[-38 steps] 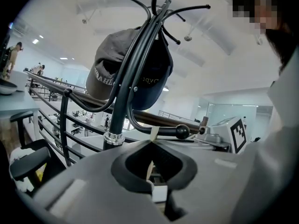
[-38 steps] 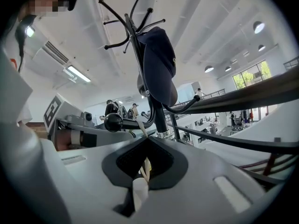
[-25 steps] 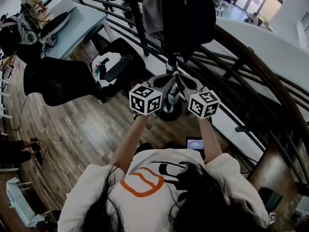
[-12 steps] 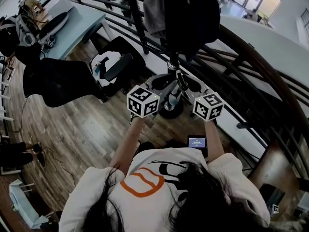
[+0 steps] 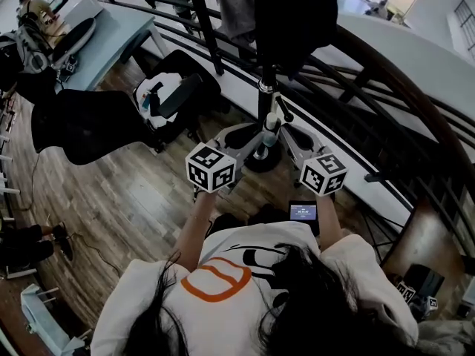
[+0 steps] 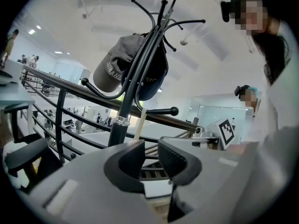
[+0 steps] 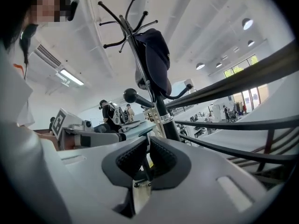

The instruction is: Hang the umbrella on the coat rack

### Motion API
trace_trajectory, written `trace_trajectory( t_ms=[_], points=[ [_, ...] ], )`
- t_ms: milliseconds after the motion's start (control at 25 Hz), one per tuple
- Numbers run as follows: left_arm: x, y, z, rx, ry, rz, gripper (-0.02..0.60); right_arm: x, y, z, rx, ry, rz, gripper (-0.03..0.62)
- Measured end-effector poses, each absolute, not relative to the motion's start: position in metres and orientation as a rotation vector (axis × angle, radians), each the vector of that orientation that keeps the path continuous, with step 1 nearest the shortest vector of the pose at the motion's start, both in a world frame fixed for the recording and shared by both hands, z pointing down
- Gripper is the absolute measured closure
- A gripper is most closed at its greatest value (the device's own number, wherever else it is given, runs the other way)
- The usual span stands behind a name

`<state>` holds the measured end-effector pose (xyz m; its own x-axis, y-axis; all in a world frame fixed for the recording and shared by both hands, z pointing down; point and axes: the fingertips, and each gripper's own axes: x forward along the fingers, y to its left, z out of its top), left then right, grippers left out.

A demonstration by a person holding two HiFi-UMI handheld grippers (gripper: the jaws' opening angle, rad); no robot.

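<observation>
The black coat rack [image 5: 264, 69] stands by the railing, its pole [image 6: 122, 115] close ahead of both grippers. A pale, slim umbrella [image 5: 269, 133] hangs upright beside the pole, just under a ball-tipped peg [image 5: 287, 118]. My right gripper [image 5: 286, 136] touches its right side. In the right gripper view the right gripper [image 7: 148, 156] is shut on a thin dark part of the umbrella, with the peg [image 7: 132, 96] above. My left gripper [image 5: 246, 141] sits to the umbrella's left. It is open [image 6: 151, 156] with nothing between its pads; a pale strip [image 6: 138, 123] shows beyond them.
Caps [image 6: 115, 63] and dark garments [image 5: 292, 13] hang on the rack's upper hooks. A curved dark railing [image 5: 386, 102] runs behind the rack. A black chair [image 5: 85, 124], a white-and-black bag [image 5: 165, 95] and a desk [image 5: 111, 39] stand to the left on the wood floor.
Both grippers have drawn slightly apart and lower in the view. The umbrella stays beside the pole under the peg, between them.
</observation>
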<state>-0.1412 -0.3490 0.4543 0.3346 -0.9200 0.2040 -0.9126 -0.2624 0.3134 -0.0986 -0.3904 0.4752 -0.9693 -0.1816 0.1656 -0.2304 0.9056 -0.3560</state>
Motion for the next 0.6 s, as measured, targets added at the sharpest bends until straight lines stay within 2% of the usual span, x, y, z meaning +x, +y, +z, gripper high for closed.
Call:
trace_trajectory(
  t_ms=[120, 600],
  points=[
    [-0.142, -0.325, 0.455, 2.239, -1.607, -0.038, 0.497, -0.099, -0.371, 0.471, 0.348, -2.957, 0.569, 0.587],
    [-0.154, -0.197, 0.430, 2.257, -1.610, -0.070, 0.500, -0.115, -0.243, 0.434, 0.368, -3.002, 0.530, 0.588]
  ],
)
